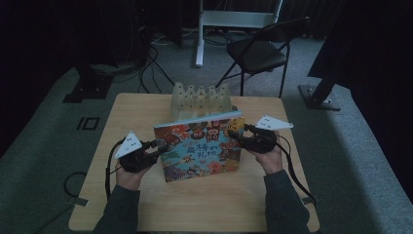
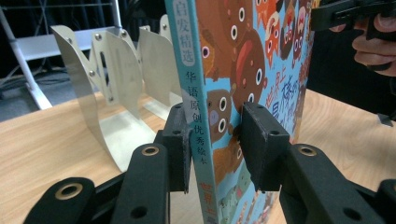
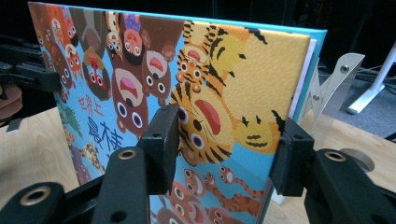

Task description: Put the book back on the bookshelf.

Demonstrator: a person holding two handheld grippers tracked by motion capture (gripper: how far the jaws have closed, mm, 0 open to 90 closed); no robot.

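The picture book (image 1: pixel 199 148) stands upright on the table (image 1: pixel 146 209), just in front of the metal book rack (image 1: pixel 199 100). The left gripper (image 2: pixel 212 140) has its fingers clamped across the spine edge. The right gripper (image 3: pixel 224 149) straddles the opposite edge, seemingly pinching it, fingers set wide.

The counter (image 1: pixel 146 204) is a light wooden top with rounded corners, standing on grey carpeted floor (image 1: pixel 44 146). At its far edge, about the middle, sits a metal book rack (image 1: pixel 200 100) made of several upright pale dividers on flat base plates that rest directly on the wood. Just in front of the rack a colourful picture book (image 1: pixel 199 146) stands upright with its bottom edge on the counter, cover toward the person's side.
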